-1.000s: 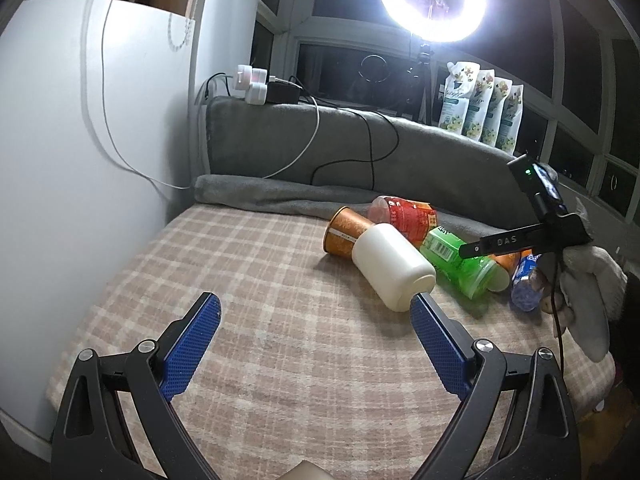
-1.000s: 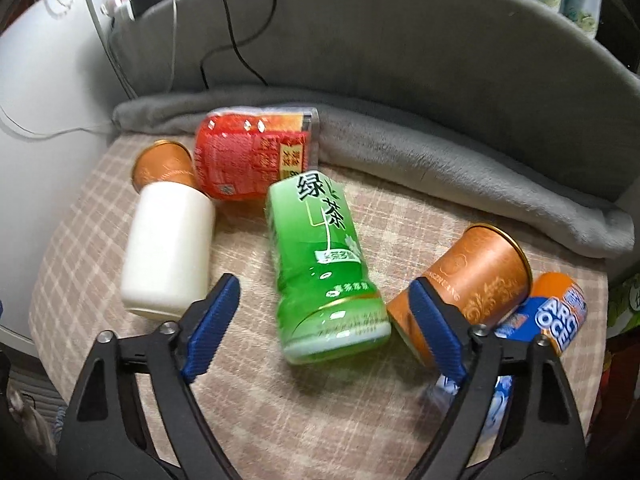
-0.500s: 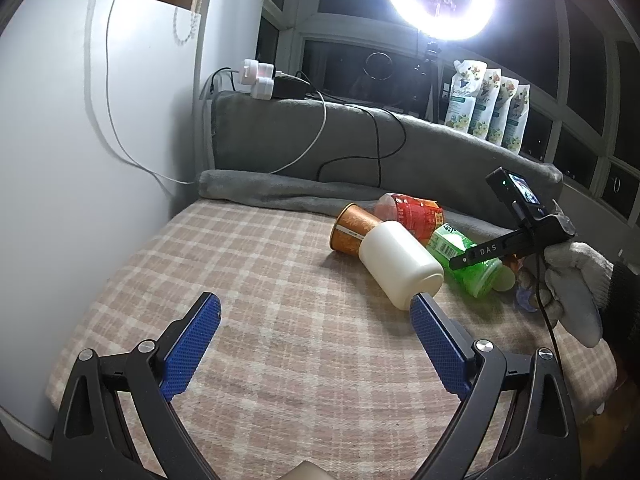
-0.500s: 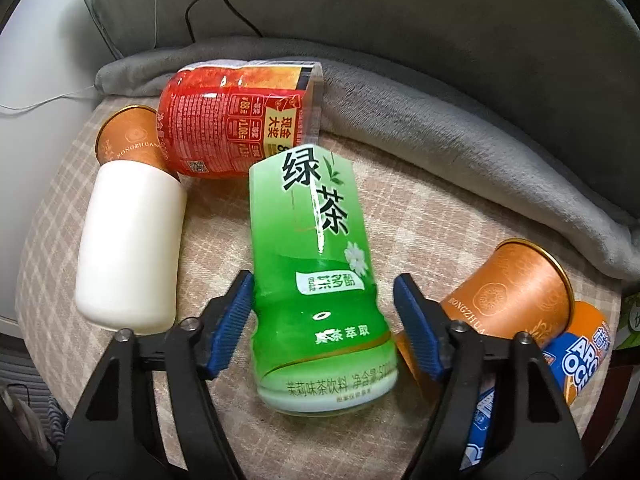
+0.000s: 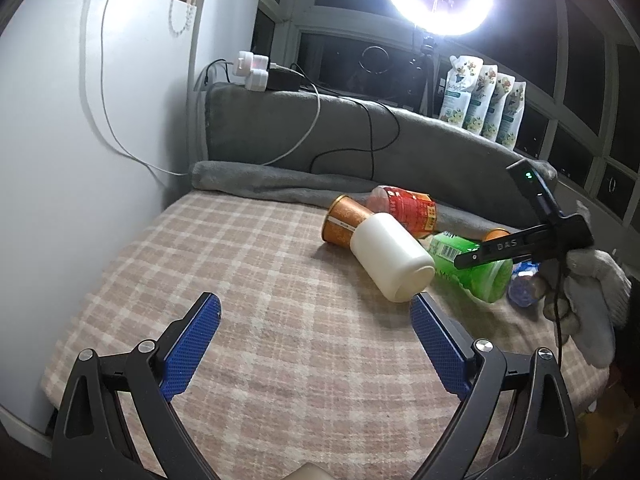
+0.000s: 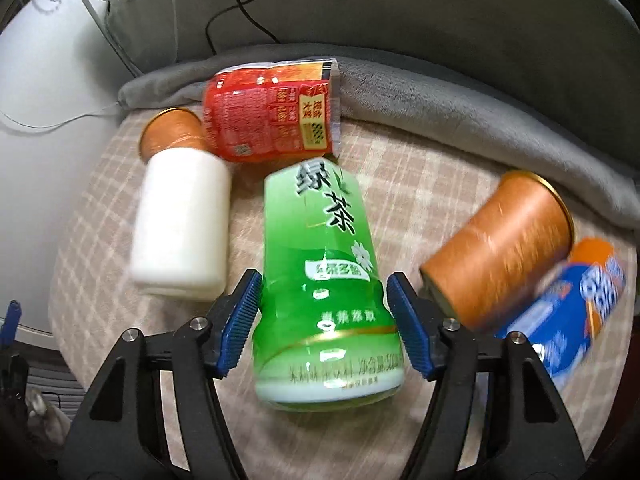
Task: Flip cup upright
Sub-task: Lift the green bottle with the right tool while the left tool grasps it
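Note:
A green tea cup (image 6: 326, 280) lies on its side on the checked blanket (image 6: 420, 184), its wide end toward me. My right gripper (image 6: 323, 312) has closed around its lower body, a blue pad touching each side. In the left wrist view the green cup (image 5: 470, 266) lies partly behind the right gripper's body (image 5: 528, 240). My left gripper (image 5: 314, 334) is open and empty, held above the blanket in front of a white cup (image 5: 390, 260).
Lying on their sides: a white cup (image 6: 182, 224), a red cup (image 6: 272, 120), two orange cups (image 6: 172, 134) (image 6: 500, 244) and a blue cup (image 6: 576, 304). A grey blanket roll (image 6: 460, 92) and sofa back lie behind. A white wall (image 5: 80, 160) stands left.
My right gripper has moved down over the green cup and its jaws have closed from wide open onto the cup's sides. The left gripper has drifted slightly back, still open.

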A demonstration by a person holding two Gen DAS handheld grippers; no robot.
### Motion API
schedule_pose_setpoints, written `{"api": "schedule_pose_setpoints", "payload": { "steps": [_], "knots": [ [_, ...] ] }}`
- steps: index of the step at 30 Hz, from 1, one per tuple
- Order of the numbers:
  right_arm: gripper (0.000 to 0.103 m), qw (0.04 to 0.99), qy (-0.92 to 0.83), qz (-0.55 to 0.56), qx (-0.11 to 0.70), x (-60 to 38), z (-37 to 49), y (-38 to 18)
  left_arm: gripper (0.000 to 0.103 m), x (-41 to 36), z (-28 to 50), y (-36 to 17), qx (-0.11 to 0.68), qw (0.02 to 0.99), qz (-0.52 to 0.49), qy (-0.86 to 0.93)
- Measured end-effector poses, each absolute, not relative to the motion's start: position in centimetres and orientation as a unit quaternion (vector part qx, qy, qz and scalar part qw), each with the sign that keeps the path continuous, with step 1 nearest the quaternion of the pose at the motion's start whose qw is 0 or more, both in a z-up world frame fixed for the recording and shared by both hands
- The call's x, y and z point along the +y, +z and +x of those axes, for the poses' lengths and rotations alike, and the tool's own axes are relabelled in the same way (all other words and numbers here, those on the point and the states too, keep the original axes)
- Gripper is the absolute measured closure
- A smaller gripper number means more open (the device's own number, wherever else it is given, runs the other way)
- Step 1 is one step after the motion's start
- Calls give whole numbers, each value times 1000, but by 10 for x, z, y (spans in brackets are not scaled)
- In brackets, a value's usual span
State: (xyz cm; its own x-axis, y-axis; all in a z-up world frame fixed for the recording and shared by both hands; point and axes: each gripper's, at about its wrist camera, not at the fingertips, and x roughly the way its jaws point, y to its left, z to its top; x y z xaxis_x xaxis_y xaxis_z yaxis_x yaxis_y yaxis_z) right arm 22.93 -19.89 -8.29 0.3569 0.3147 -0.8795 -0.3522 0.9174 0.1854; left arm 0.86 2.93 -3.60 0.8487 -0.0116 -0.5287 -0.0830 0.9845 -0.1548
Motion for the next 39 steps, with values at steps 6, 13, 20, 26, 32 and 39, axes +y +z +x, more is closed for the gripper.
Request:
{"api": "schedule_pose_setpoints", "payload": {
  "steps": [6, 13, 20, 26, 32, 39],
  "knots": [
    [36, 821, 208, 30, 530, -214, 194, -90, 8, 23, 12, -39, 291, 952, -96, -4],
    [36, 817, 207, 79, 533, -225, 149, -101, 8, 17, 24, -43, 325, 937, -122, -43],
    [35, 813, 221, 91, 531, -223, 126, -104, 10, 2, 43, -45, 360, 917, -141, -99],
    [23, 825, 230, 90, 508, -229, 111, -95, 11, -9, 63, -47, 392, 894, -166, -138],
    [22, 842, 219, 92, 484, -248, 91, -82, 14, -20, 87, -61, 443, 852, -222, -172],
    [22, 864, 185, 88, 459, -278, 57, -78, 15, -38, 110, -81, 491, 798, -290, -193]
  ]
}}
